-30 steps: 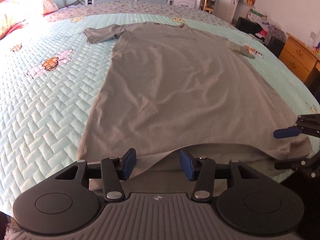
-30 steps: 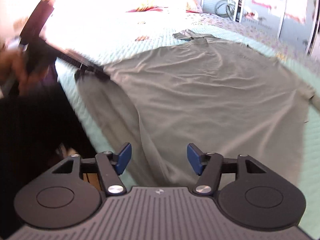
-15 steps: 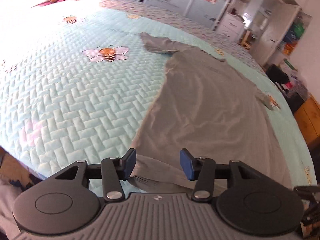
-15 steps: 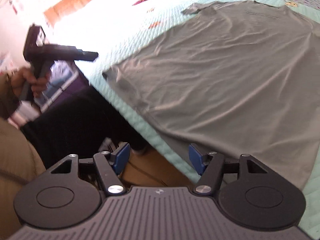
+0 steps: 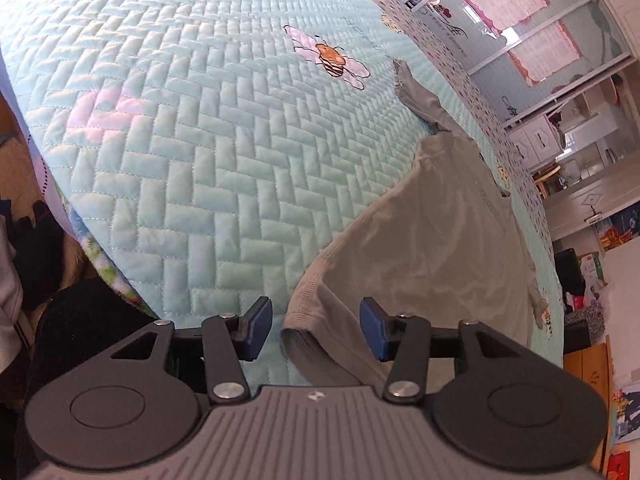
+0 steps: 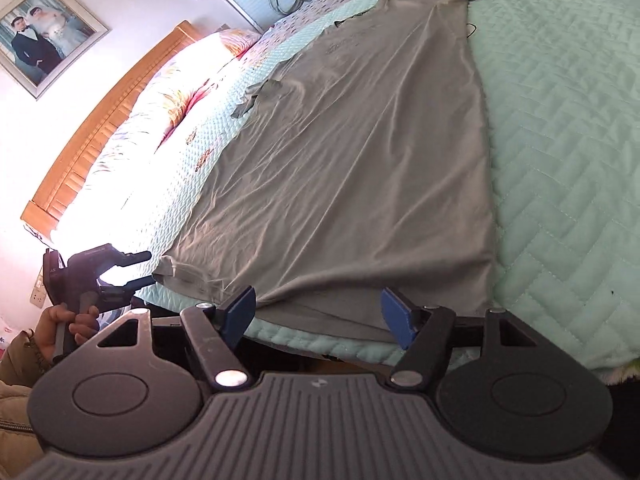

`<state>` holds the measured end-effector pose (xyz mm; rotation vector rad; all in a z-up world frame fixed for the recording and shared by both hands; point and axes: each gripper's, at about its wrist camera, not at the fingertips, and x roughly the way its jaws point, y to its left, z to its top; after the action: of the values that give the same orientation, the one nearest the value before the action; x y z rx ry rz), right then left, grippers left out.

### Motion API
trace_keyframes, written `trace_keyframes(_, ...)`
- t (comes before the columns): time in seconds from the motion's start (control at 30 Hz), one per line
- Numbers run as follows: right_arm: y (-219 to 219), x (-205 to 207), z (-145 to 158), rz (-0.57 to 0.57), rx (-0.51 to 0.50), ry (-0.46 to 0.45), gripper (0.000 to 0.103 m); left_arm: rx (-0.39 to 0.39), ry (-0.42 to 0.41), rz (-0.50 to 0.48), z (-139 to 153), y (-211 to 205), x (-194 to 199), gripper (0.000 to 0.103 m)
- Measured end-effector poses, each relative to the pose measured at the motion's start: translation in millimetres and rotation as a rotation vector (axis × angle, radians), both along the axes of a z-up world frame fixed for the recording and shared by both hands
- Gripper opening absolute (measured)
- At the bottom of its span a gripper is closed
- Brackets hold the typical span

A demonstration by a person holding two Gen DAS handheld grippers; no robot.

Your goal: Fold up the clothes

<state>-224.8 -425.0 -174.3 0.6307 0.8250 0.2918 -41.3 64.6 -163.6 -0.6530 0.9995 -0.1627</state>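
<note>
A grey T-shirt [image 5: 432, 248] lies flat on the bed, collar at the far end, hem at the near edge. My left gripper [image 5: 316, 330] is open, and the shirt's left hem corner [image 5: 304, 332] lies between its blue pads, which do not press on it. In the right wrist view the shirt [image 6: 360, 152] spreads wide, and my right gripper [image 6: 318, 316] hovers over the hem near its right end. Its jaws are opening, with the hem cloth between them and untouched. That view also shows the left gripper [image 6: 146, 268] at the hem corner, held by a hand [image 6: 68, 320].
The mint quilted bedspread [image 5: 200, 140] has a bee motif [image 5: 332, 58] and drops off at the near edge. Pillows [image 6: 180, 92] and a wooden headboard [image 6: 100, 128] are on the left. A wooden cabinet [image 5: 584, 364] stands at the far right.
Both grippers have rolled and slid sideways along the near bed edge. The left one went from mid-hem to the left hem corner. The right one now sits over the hem, jaws slightly wider.
</note>
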Motion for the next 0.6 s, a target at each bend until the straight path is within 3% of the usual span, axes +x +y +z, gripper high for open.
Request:
trace_keyframes(0.1,4.8,1.2,2.4,0.010,-0.005,-0.005,0.071,0.038,0.010,-0.018,-3.4,-5.3,3.0,0.048)
trace_keyframes(0.13,7.1,2.3,2.9,0.016,-0.007,-0.006,0.071,0.046,0.019,-0.027,-4.7,-7.4,4.4,0.038)
trace_keyframes(0.17,8.7,2.8,3.1,0.021,-0.012,-0.006,0.072,0.057,0.030,-0.039,-7.4,-9.7,6.7,0.018)
trace_keyframes(0.2,10.2,3.5,2.5,0.025,-0.017,-0.004,0.072,0.055,0.035,-0.048,-9.3,-10.1,7.4,0.010)
trace_keyframes(0.4,5.1,0.1,0.7,0.009,-0.059,0.013,0.072,0.104,0.063,-0.097,-13.4,8.7,6.2,0.009)
trace_keyframes(0.5,-3.5,-4.1,-3.3,-0.022,-0.068,0.034,0.072,0.143,0.035,-0.091,-7.6,12.6,6.0,0.010)
trace_keyframes(0.53,-5.9,-5.8,-3.7,-0.029,-0.061,0.035,0.072,0.128,0.023,-0.091,-5.6,13.1,5.4,0.013)
trace_keyframes(0.6,-11.2,-10.7,-3.7,-0.056,-0.038,0.028,0.072,0.112,0.016,-0.089,-1.3,11.9,3.8,0.031)
